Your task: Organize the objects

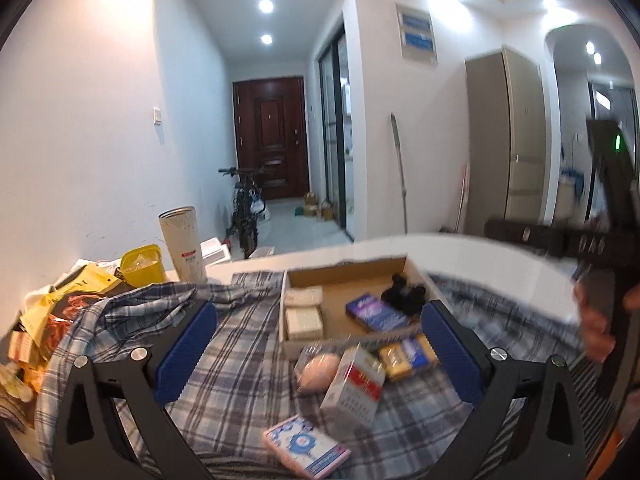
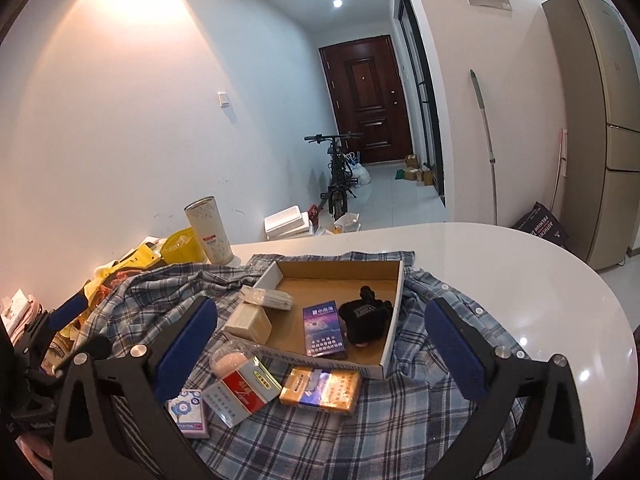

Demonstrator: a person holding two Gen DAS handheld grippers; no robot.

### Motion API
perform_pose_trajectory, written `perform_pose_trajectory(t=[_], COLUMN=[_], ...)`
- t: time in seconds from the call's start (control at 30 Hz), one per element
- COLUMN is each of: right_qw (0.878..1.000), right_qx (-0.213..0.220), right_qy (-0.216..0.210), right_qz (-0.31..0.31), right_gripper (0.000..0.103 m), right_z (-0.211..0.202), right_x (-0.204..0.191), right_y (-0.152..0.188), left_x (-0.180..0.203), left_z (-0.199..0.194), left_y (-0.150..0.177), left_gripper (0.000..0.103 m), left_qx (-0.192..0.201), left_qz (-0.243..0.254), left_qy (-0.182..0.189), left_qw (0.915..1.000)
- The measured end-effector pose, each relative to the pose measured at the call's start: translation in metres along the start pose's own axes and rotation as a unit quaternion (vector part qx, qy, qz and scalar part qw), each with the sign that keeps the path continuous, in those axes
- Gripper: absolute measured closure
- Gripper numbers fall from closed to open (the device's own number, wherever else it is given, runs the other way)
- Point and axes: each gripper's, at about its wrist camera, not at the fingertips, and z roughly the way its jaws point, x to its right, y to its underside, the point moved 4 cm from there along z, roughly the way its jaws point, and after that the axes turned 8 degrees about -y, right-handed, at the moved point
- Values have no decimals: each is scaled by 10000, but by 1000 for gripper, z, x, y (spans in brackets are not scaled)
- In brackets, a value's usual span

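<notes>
Cardboard, the shallow brown tray (image 2: 394,300) beyond both jaws already holds a purple box (image 2: 325,330), pale boxes (image 2: 249,322) and a black bundle (image 2: 362,316), likely sorted there. Left gripper (image 1: 318,354) and right gripper (image 2: 320,354) gape, grasping nothing. Between the right jaws, on blue plaid cloth (image 2: 304,440), wait a red-white carton (image 2: 240,394) and orange packet (image 2: 320,390). What the bundle is, I cannot tell; the carton's print is blurred.

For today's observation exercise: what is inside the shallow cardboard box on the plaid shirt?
The cardboard box holds a purple packet, a black pouch, a beige box and a whitish packet. Whatever lies beneath these items is covered.
</notes>
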Motion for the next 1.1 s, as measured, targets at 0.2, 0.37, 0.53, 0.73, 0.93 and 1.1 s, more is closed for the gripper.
perform_pose_trajectory(t=[0.2, 0.37, 0.53, 0.73, 0.93, 1.1], right_qw=[9997, 9992, 9973, 9952, 9955, 9955], right_qx=[-76, -225, -497, -679, -725, -799], right_qy=[125, 238, 396, 449, 386, 347], right_qz=[-171, -246, -371, -540, -473, -362], right_gripper=[0, 0, 0, 0, 0, 0], right_z=[-1, 5, 17, 22, 24, 27], right_x=[2, 7, 12, 13, 17, 24], right_y=[5, 12, 22, 29, 32, 36], left_x=[23, 52, 71, 76, 75, 74], left_z=[16, 37, 56, 76, 94, 109], left_y=[21, 46, 67, 84, 96, 105], left_gripper=[0, 0, 0, 13, 21, 21], left_qx=[-412, -983, -1446, -2089, -2391, -2550], left_qz=[944, 1683, 2052, 2024, 2222, 2437], left_qy=[-225, -13, 220, 564, 485, 227], left_qw=[9944, 9808, 9677, 9551, 9440, 9354])
